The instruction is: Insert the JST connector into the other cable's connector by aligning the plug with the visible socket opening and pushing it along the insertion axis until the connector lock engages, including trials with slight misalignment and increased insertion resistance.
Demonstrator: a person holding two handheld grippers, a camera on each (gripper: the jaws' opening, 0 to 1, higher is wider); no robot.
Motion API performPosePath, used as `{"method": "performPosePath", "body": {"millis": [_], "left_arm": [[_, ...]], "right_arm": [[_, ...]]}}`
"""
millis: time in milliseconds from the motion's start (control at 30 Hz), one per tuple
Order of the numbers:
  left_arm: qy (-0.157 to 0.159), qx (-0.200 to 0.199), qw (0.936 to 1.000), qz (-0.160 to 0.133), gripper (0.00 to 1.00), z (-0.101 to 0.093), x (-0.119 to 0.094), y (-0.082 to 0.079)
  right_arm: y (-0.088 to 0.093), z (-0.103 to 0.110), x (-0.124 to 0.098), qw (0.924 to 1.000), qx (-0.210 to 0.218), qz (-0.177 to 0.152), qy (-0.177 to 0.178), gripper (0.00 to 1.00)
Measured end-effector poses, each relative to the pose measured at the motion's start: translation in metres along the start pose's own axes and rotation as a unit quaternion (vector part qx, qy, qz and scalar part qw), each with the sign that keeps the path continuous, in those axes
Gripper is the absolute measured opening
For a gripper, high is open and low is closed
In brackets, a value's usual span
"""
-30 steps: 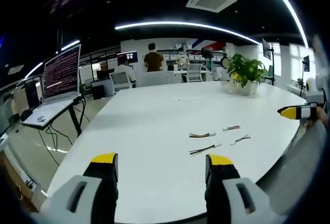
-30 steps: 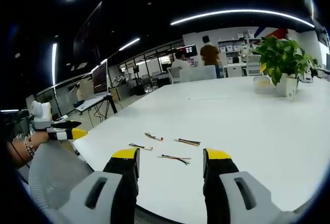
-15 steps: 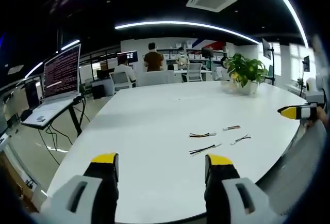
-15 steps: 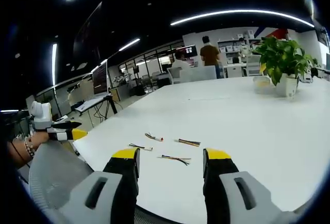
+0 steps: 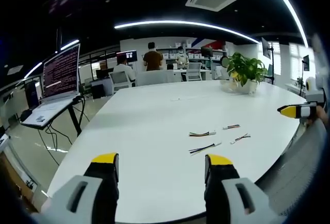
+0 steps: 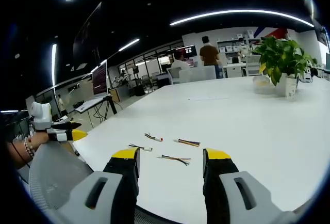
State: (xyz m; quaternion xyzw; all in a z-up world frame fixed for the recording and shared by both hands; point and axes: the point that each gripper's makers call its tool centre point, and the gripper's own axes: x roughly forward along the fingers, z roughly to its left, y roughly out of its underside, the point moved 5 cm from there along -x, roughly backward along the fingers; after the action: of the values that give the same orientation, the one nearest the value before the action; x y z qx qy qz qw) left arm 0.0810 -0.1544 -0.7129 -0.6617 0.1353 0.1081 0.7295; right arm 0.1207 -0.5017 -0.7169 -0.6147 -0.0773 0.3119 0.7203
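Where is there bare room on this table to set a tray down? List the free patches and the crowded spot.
The table is bare between the short cables and the potted plant, and across the side toward the laptop. It is crowded only near the front edge, where the four cables lie close together ahead of both open grippers.

Worktop [image 5: 154,115]: broad bare white surface ahead of your tongs, open on all sides of the cables [image 5: 216,137]. Cables: four short leads lying flat, each apart. Plant [image 5: 245,74]: far edge, well clear. Chair back [image 6: 56,175]: just below the near edge, between your hands.
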Motion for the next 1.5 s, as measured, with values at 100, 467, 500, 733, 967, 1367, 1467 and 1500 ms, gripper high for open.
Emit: {"method": "performPosePath", "body": {"millis": [100,467,500,733,967,1367,1467,1500], "left_arm": [[0.000,-0.001,1.0000,-0.004,0.64,0.000,0.000,0.000],[0.003,0.001,1.0000,-0.001,0.64,0.000,0.001,0.001],[0.004,0.000,1.0000,0.000,0.64,0.000,0.002,0.001],[0.006,-0.001,1.0000,-0.001,0.63,0.000,0.002,0.001],[0.009,-0.007,0.9999,0.006,0.65,-0.001,0.003,0.002],[0.015,-0.003,0.9999,0.007,0.63,-0.001,0.003,0.003],[0.015,-0.002,0.9999,0.006,0.64,-0.002,0.001,0.003],[0.014,-0.002,0.9999,0.003,0.65,-0.002,0.001,0.003]], "right_arm": [[0.000,-0.001,0.000,1.0000,0.001,-0.001,0.002,0.47],[0.002,-0.001,0.001,1.0000,0.002,0.009,0.004,0.46],[0.002,-0.001,0.001,0.9999,0.002,0.010,0.005,0.45],[0.004,-0.002,0.002,0.9997,-0.002,0.023,0.009,0.45],[0.008,-0.002,0.004,0.9989,-0.008,0.044,0.014,0.43],[0.012,0.002,0.005,0.9980,-0.022,0.060,-0.007,0.43],[0.016,0.004,0.005,0.9963,-0.036,0.078,-0.008,0.45],[0.018,0.005,0.006,0.9947,-0.044,0.092,-0.011,0.45]]}}
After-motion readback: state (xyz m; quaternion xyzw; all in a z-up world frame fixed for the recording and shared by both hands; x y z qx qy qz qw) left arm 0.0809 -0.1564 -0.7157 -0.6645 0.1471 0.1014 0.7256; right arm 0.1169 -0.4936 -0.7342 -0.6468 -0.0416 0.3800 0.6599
